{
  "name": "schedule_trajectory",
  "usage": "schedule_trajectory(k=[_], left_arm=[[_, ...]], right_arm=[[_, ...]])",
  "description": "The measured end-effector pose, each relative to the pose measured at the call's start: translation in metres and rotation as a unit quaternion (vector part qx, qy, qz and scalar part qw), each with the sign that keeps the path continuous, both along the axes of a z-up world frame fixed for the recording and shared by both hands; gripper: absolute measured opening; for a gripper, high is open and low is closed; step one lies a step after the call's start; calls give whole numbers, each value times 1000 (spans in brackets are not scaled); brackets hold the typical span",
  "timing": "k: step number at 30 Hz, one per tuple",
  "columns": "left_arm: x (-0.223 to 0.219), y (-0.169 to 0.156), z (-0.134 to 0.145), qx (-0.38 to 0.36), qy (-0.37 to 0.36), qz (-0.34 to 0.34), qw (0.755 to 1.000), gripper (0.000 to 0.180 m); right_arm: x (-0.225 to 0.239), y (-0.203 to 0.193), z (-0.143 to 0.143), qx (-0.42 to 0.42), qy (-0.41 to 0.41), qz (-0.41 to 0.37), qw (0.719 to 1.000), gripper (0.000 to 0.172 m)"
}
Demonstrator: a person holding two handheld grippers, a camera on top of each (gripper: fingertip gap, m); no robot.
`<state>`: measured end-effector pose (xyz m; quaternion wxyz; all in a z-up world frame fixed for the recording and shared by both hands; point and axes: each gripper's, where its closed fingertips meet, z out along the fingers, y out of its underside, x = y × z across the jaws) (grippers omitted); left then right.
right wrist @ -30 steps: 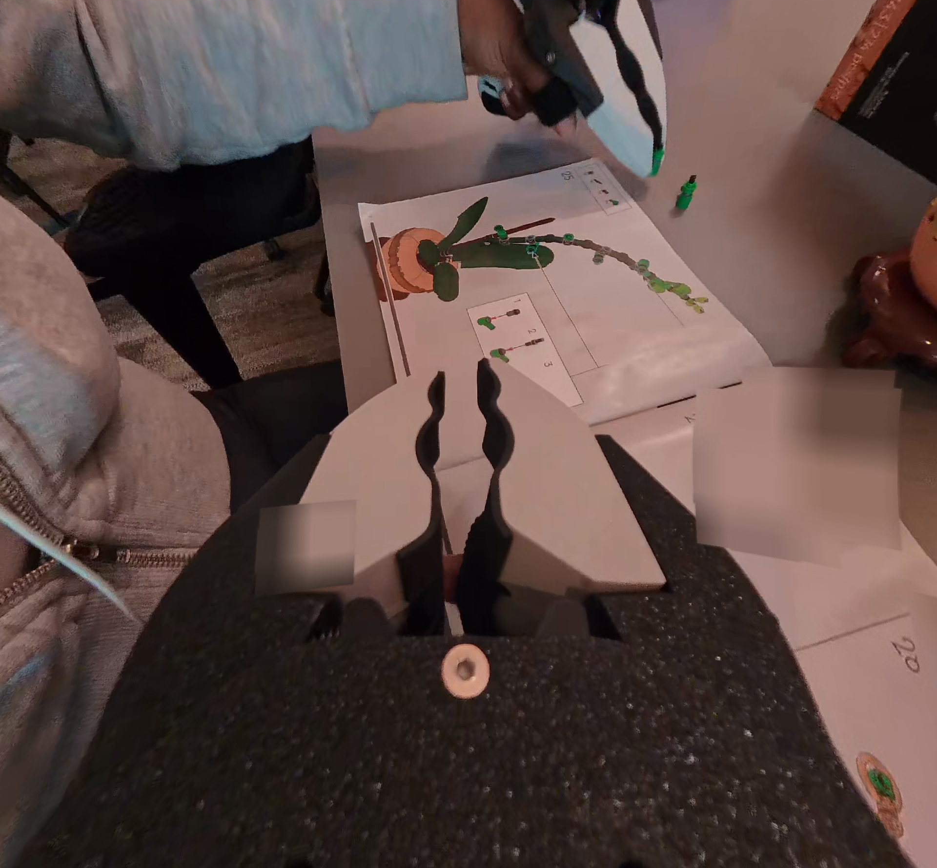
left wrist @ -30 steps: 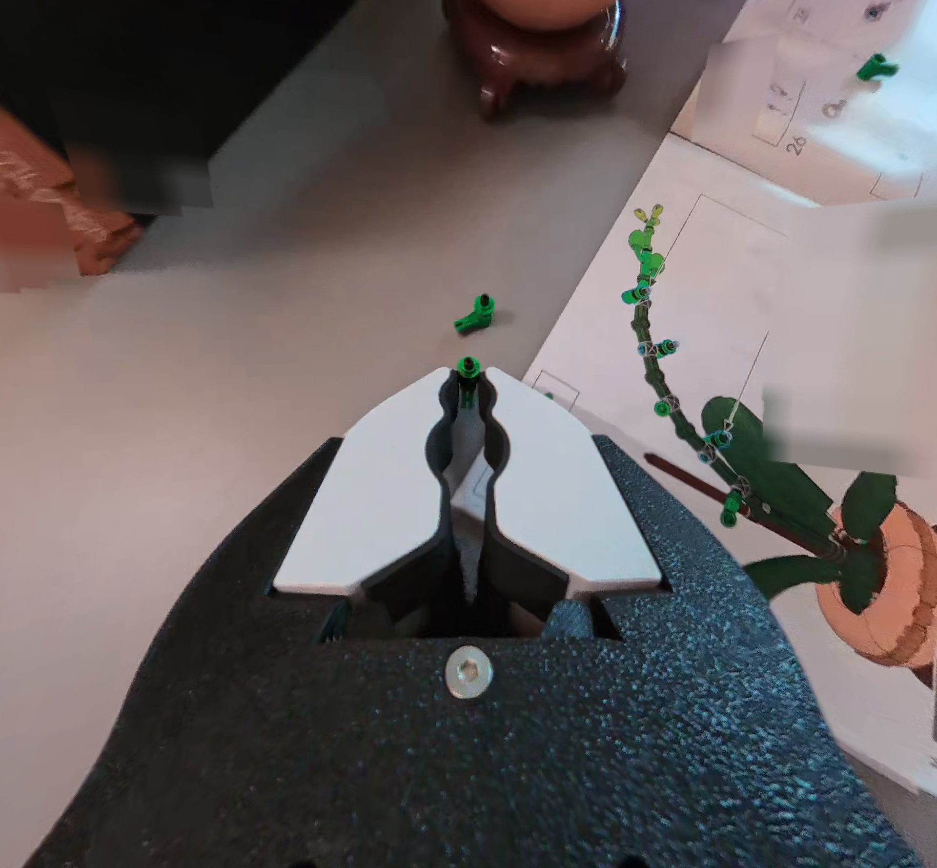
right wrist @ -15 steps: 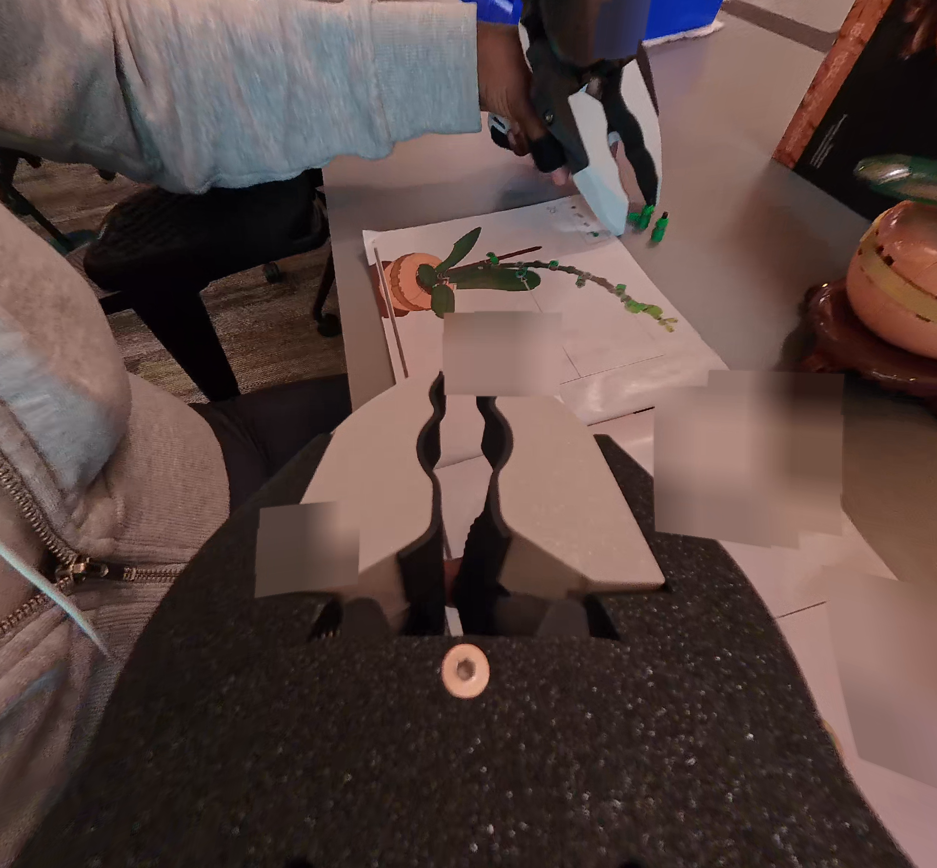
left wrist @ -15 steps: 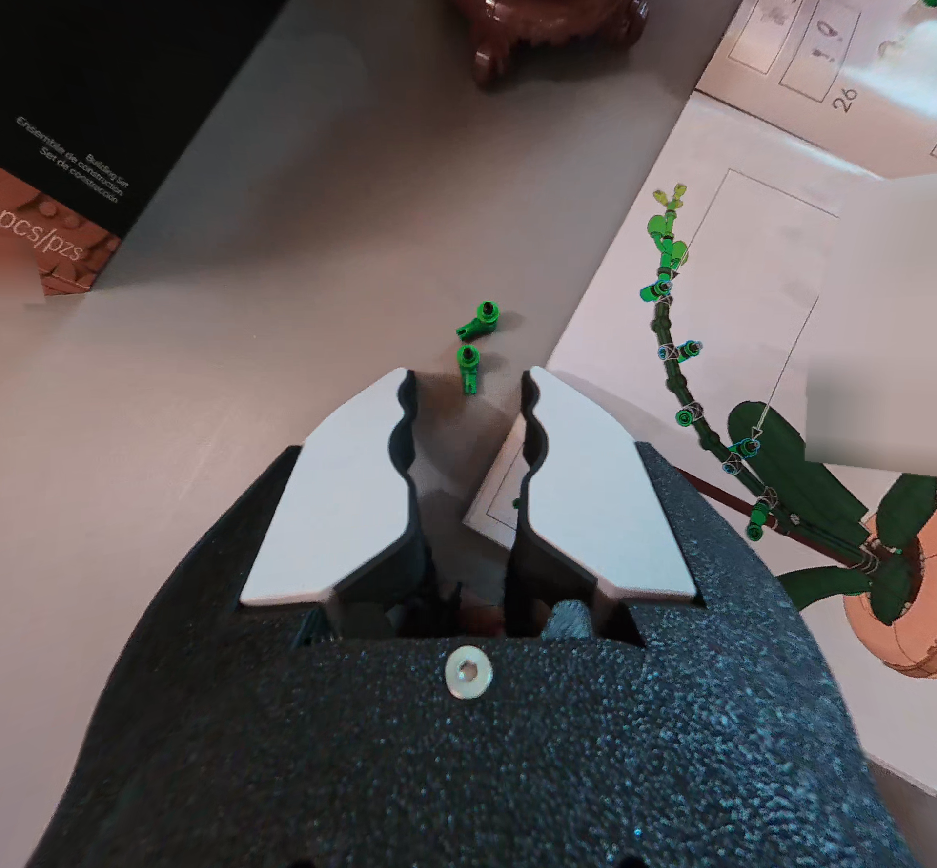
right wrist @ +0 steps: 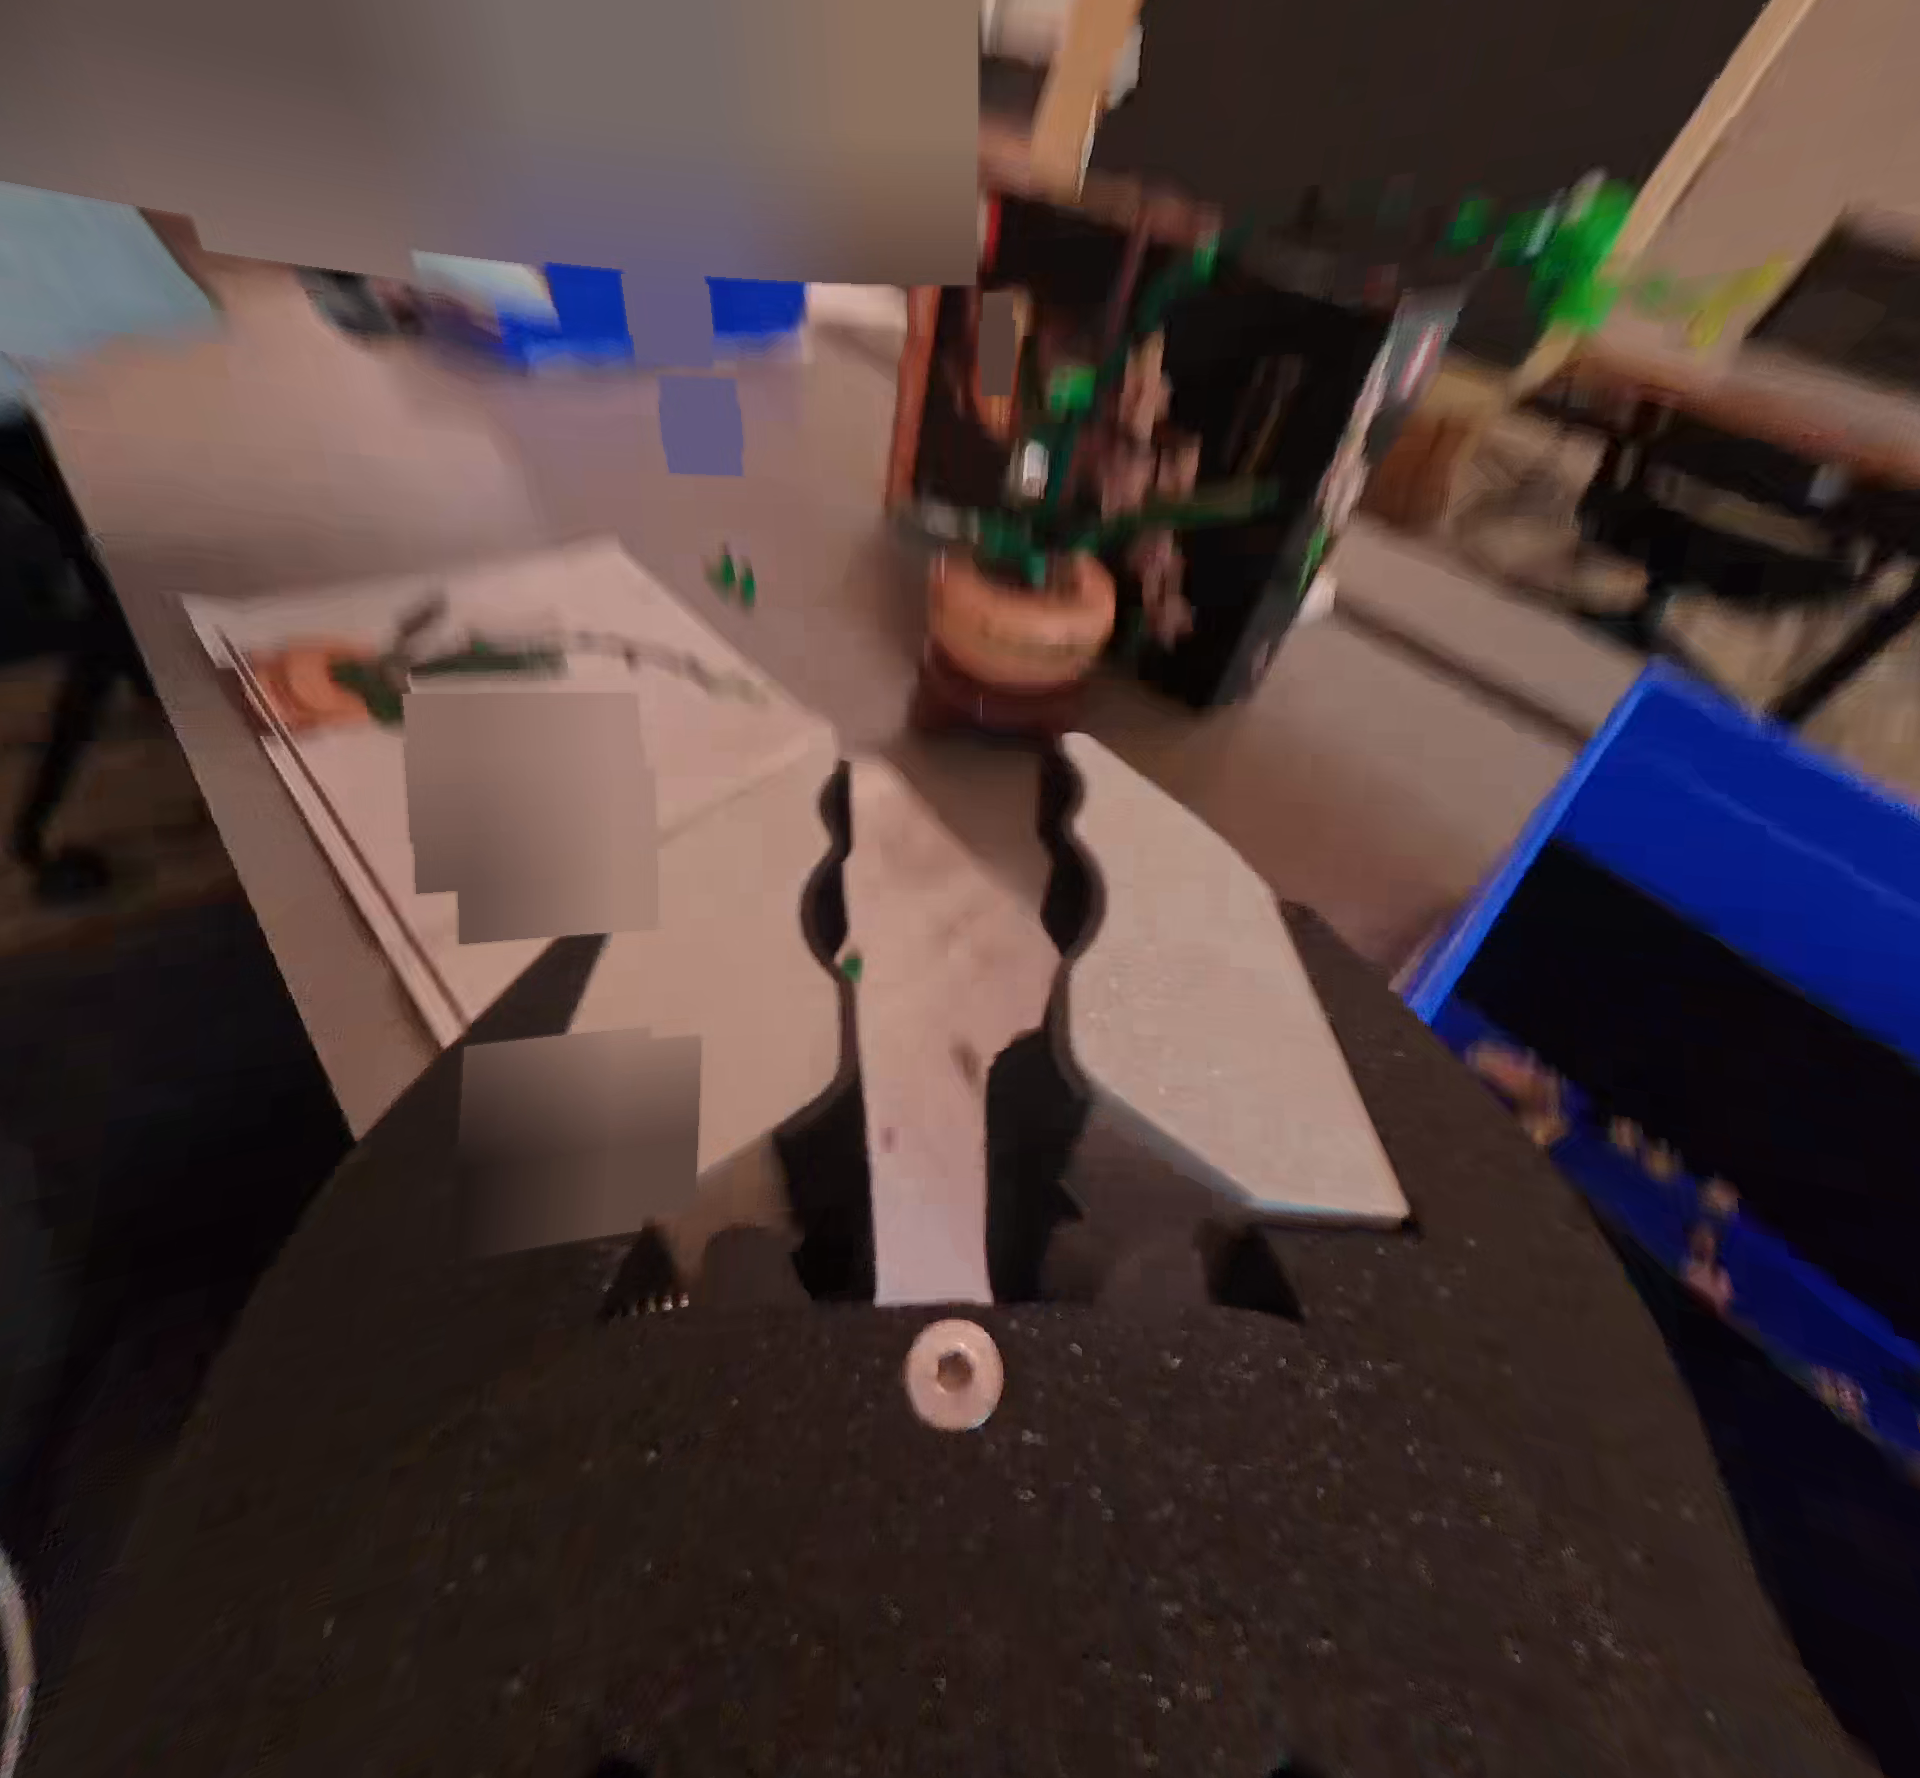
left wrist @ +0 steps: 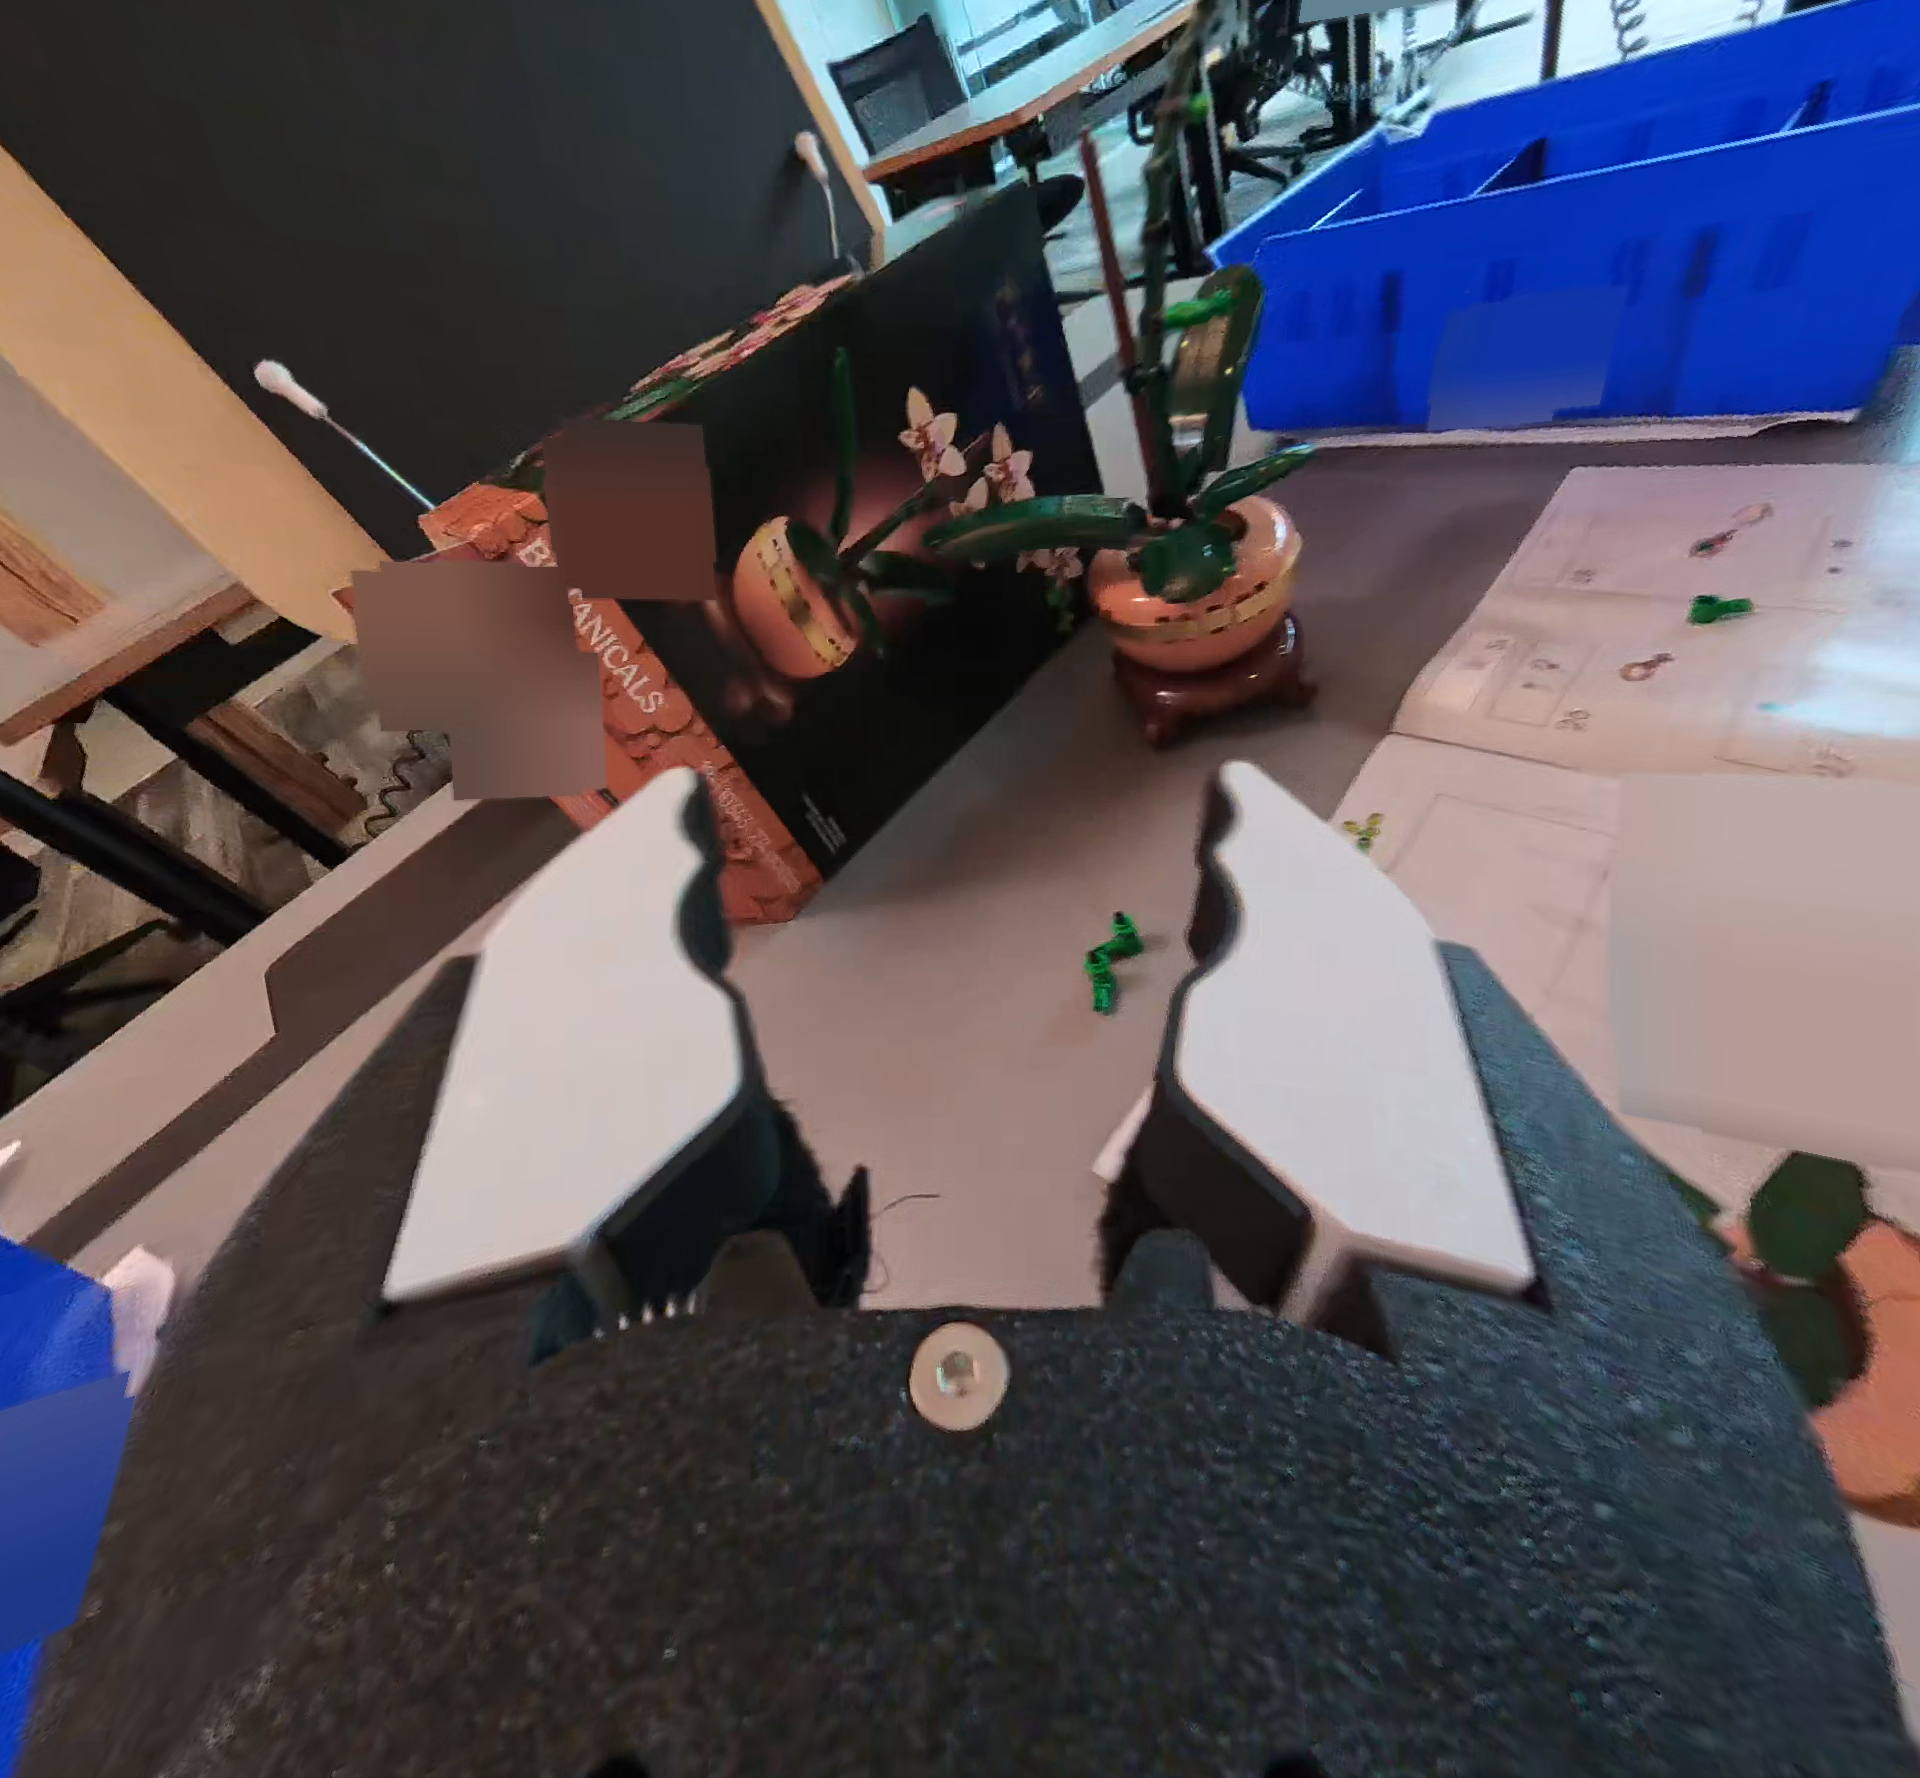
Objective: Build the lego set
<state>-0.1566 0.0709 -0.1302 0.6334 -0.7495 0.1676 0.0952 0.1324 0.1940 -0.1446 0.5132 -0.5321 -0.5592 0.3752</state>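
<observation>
Grey table (left wrist: 935,897) runs under both grippers, with a dark flower-printed box (left wrist: 883,585) standing at far left and blue bins (left wrist: 1558,294) at far right. On it, the left gripper (left wrist: 956,855) hangs with its fingers spread wide and bare. Two small green pieces (left wrist: 1110,961) lie on the surface between the fingers, just beside the right fingertip (left wrist: 1278,855) and touching neither; they are tiny, bright green, bent pegs lying end to end. Beyond stands a brick-built plant in a peach pot (left wrist: 1195,585) on a brown stand, left of an open instruction booklet (left wrist: 1662,648). The blurred right gripper (right wrist: 951,793) hovers with fingers parted, nothing between them, over the booklet's edge.
</observation>
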Motion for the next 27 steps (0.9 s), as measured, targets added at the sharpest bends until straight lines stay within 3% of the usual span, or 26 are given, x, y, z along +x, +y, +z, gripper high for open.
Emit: schedule_trajectory(k=[4, 5, 8, 13, 17, 19, 22, 24, 27], left_arm=[[43, -13, -21, -33, -29, -5, 999, 15], [54, -14, -29, -39, -39, -4, 998, 5], [92, -13, -49, -45, -78, -48, 995, 1], [115, -11, -77, -88, -27, -85, 992, 16], [137, -14, -81, -89, -84, -134, 983, 26], [145, -15, -79, -85, -110, -151, 979, 32], [161, -17, -76, -84, -146, -189, 967, 32], [170, -19, -68, -81, -168, -215, 959, 31], [177, -27, -54, -87, -212, -252, 940, 23]], right_arm=[[-14, -12, -98, -102, -251, -3, 962, 32], [-18, -15, -114, -118, -278, 5, 953, 27], [-28, -7, -129, -125, -301, -3, 946, 26], [-41, -5, -131, -120, -327, 17, 937, 18], [-44, -9, -130, -112, -332, 43, 936, 6], [-57, -22, -115, -116, -275, 76, 951, 6], [-83, -69, -67, -110, -135, 202, 964, 6], [-93, -101, -34, -62, -38, 285, 956, 6], [-103, -131, -17, 40, 10, 355, 934, 5]])
